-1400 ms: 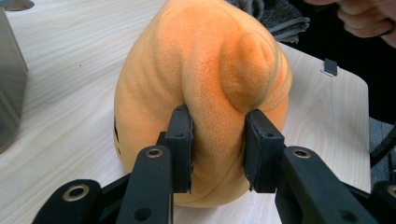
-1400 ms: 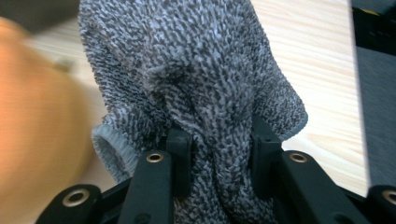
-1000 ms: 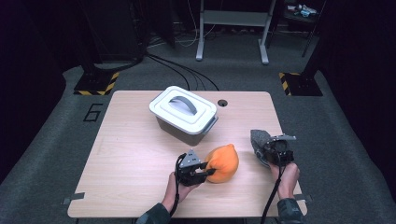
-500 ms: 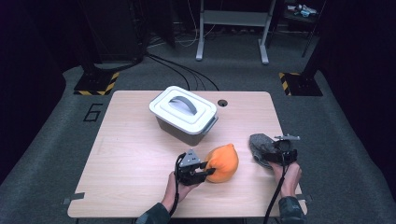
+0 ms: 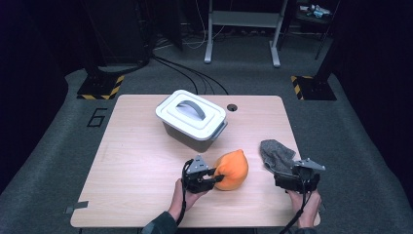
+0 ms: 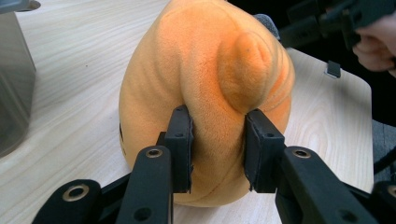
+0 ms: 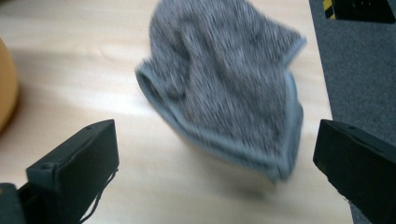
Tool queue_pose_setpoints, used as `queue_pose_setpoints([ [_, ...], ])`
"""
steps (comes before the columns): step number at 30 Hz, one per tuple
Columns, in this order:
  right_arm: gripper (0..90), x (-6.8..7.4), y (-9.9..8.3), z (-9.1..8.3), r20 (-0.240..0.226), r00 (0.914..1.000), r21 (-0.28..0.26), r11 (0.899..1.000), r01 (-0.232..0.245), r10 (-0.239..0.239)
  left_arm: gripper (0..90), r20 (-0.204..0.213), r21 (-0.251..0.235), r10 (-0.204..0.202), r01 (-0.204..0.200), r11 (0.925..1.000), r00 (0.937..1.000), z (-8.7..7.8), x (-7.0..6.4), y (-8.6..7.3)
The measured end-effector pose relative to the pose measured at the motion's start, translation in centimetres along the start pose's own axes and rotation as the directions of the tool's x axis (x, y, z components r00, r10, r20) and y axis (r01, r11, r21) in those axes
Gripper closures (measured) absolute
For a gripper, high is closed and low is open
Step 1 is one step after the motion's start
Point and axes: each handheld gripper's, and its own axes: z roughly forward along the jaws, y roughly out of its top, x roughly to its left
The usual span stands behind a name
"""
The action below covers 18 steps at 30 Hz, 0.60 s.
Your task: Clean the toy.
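Observation:
An orange plush toy (image 5: 233, 169) sits near the table's front middle. My left gripper (image 5: 214, 176) is shut on its near side; in the left gripper view both pads (image 6: 180, 140) press into the orange plush toy (image 6: 210, 84). A crumpled grey cloth (image 5: 276, 155) lies at the front right, close to the table's right edge. My right gripper (image 5: 287, 180) stands just in front of it. In the right gripper view its jaws are spread wide on either side of the grey cloth (image 7: 229, 79), with nothing between them.
A grey lidded box (image 5: 192, 118) with a handle stands at the table's middle back. A small round hole (image 5: 232, 107) lies in the wooden table (image 5: 136, 165) behind it. The table's right edge and dark floor are close to the cloth.
My right gripper has drawn back toward the front edge, away from the cloth, which now lies free. The left gripper and plush toy have stayed put.

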Motion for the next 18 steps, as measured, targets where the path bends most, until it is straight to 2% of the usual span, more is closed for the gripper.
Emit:
queue_pose_setpoints([
  [4, 0.0, -0.7, -1.9, 0.4, -0.011, 0.9999, 0.029, 1.000, -0.012, 0.012, 67.1, -0.006, -0.005, 0.008, -0.008, 1.0000, 0.9999, 0.0, 0.0, 0.0],
  [6, 0.0, -0.9, -2.7, 0.8, 0.014, 0.9999, 0.052, 0.999, 0.002, -0.003, 67.9, -0.012, -0.007, 0.011, -0.011, 0.9999, 0.9999, -0.1, -0.1, 0.0],
  [8, 0.0, -1.2, -3.3, 1.1, 0.018, 0.9998, 0.060, 0.998, 0.003, -0.004, 68.5, -0.022, -0.015, 0.022, -0.023, 0.9996, 0.9995, -0.1, -0.3, 0.1],
  [12, 0.0, -1.5, -4.1, 1.8, 0.032, 0.9994, 0.073, 0.997, -0.015, 0.012, 70.1, -0.025, -0.024, 0.058, -0.059, 0.9980, 0.9980, -0.2, -0.5, 0.3],
  [13, 0.0, -1.5, -4.3, 1.9, 0.035, 0.9991, 0.060, 0.998, -0.027, 0.025, 70.7, -0.025, -0.029, 0.063, -0.064, 0.9975, 0.9977, -0.2, -0.5, 0.3],
  [18, 0.0, -1.7, -4.8, 1.9, 0.043, 0.9987, 0.013, 1.000, -0.028, 0.028, 72.5, -0.022, -0.031, 0.085, -0.085, 0.9959, 0.9962, -0.3, -0.7, 0.6],
])
